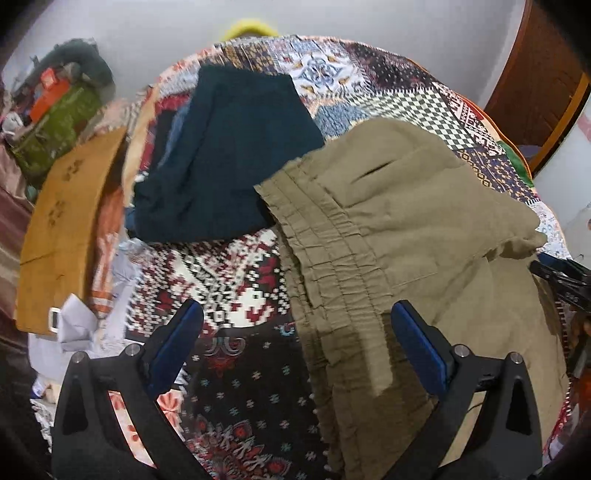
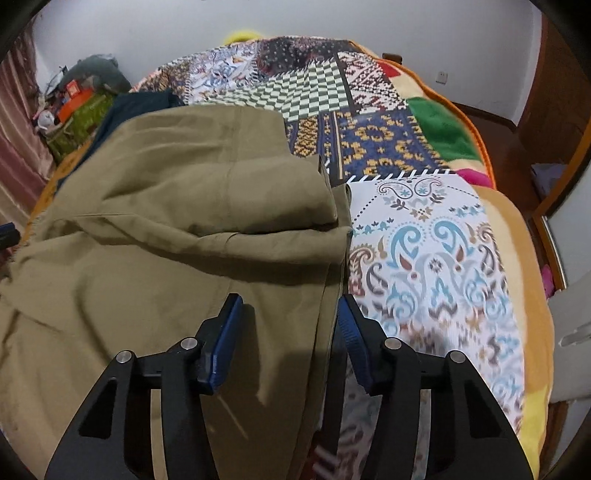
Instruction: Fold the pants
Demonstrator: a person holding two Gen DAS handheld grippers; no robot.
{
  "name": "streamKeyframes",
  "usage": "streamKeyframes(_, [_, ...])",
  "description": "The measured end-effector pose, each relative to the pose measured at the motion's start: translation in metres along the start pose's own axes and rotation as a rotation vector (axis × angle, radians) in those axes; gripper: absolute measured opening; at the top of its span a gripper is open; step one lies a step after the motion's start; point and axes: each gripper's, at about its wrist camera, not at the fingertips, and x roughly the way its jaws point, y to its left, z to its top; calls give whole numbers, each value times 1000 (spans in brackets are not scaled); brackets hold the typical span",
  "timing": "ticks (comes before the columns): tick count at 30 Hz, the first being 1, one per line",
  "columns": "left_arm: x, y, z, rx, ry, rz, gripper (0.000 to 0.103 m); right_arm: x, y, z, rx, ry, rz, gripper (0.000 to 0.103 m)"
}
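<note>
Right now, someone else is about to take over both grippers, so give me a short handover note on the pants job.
Left gripper: jaws open, holding nothing, over the waistband.
Right gripper: jaws open, holding nothing, straddling the right edge of the khaki pants.
The pants lie on the patterned blanket, with one fold already laid over. A dark garment lies beyond them, folded.
Left to do: probably grip the near edge, make the next fold, and smooth it.

Setting: home bedroom. Evidence: bed covered by a patchwork-print blanket [image 2: 424,236] filling mid-frame; clothing lying on it; plain white wall [image 2: 332,22] along the top; wooden door [image 1: 543,85] upper right; cluttered pile of belongings [image 1: 59,110] upper left.
</note>
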Motion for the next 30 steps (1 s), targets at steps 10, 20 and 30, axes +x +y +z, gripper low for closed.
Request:
streamKeyframes(10, [35, -5, -1, -31, 82, -110, 101, 18, 7, 3, -92, -15, -58, 15])
streamKeyframes(20, [18, -11, -12, 79, -27, 75, 101, -8, 12, 0, -111, -53, -57, 6])
streamKeyframes(30, [17, -5, -20, 70, -46, 114, 102, 5, 11, -10, -80, -8, -59, 6])
